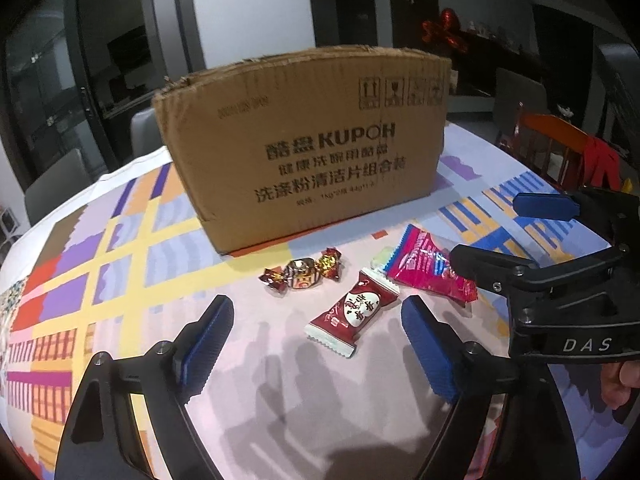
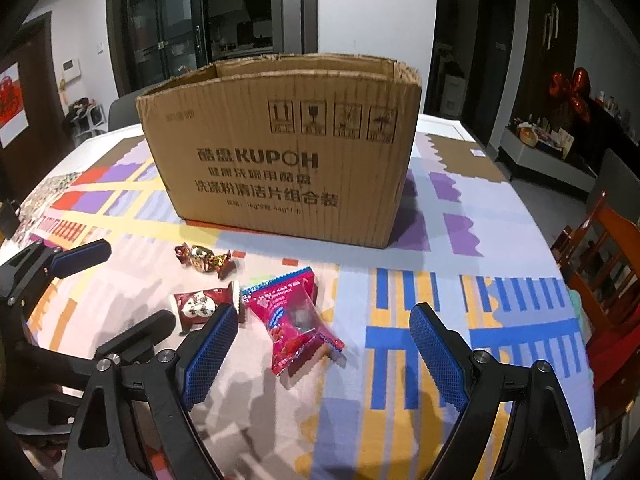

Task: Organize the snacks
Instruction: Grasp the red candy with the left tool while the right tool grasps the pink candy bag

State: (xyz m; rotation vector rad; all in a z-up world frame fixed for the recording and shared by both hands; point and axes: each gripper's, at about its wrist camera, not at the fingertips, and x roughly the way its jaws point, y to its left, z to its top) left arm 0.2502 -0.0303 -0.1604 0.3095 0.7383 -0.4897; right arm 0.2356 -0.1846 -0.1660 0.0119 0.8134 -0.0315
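**Both grippers low over the snacks, nothing picked yet**

Left to right on the patterned tablecloth (image 1: 120,240): twist-wrapped candy (image 1: 303,275), dark red candy packet (image 1: 352,316), pink snack pouch (image 1: 430,276). All three lie just in front of the open cardboard box (image 1: 304,148), none inside it.

Left gripper (image 1: 318,340): jaws spread, empty, tilted down at the table. The dark red candy packet sits just ahead, between the finger lines, with no pad contact.

Right gripper (image 2: 322,354): jaws wide, empty, also angled down. The pink snack pouch lies toward its left finger, off-centre.

Doing it well, my read: centre each packet between the pads before closing. Pinch across the narrow width, not the crimped ends. Keep the two grippers clear of each other; they're near here. Lift above the box rim before releasing.
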